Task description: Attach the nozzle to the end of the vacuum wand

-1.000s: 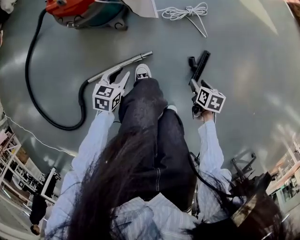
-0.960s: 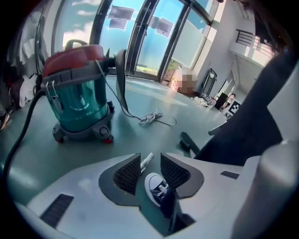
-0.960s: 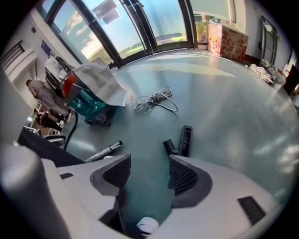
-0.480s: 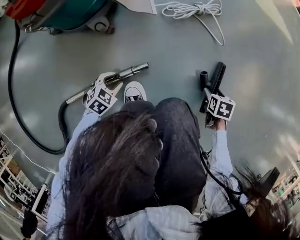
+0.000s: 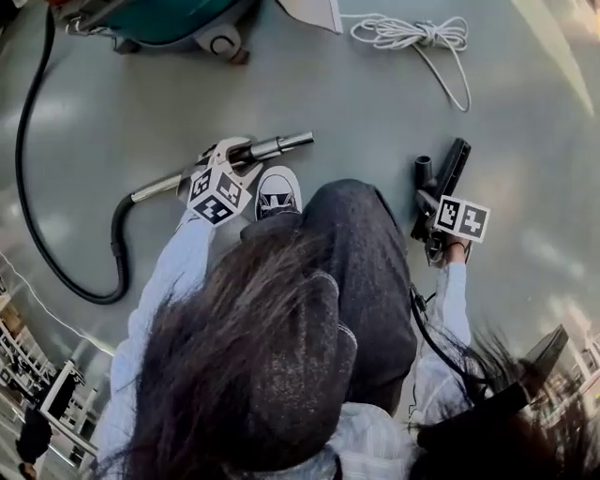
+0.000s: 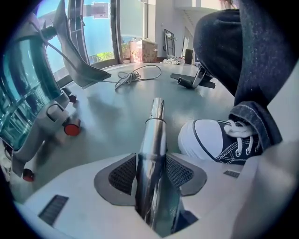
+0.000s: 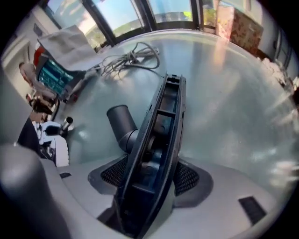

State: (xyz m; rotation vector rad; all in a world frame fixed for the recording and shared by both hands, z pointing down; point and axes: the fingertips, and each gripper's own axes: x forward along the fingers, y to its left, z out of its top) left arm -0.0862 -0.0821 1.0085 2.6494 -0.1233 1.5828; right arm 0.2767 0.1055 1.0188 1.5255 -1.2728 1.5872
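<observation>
The chrome vacuum wand (image 5: 272,147) lies on the grey floor, its free end pointing right. My left gripper (image 5: 234,157) straddles it from above. In the left gripper view the wand (image 6: 154,135) runs between the two pads, and the jaws of my left gripper (image 6: 150,175) are opening. The black floor nozzle (image 5: 450,173) lies on the floor at the right, its short tube towards the wand. My right gripper (image 5: 433,211) stands over its near end. In the right gripper view the nozzle (image 7: 161,126) sits edge-up between the wide jaws of my right gripper (image 7: 150,179).
The teal vacuum body (image 5: 178,19) stands at the back left, and its black hose (image 5: 56,272) loops round to the wand. A coiled white cord (image 5: 412,33) lies at the back right. The person's shoe (image 5: 278,192) and knees sit between the two grippers.
The person has crouched. Both grippers have come down to the floor, the left over the wand and the right over the nozzle's near end.
</observation>
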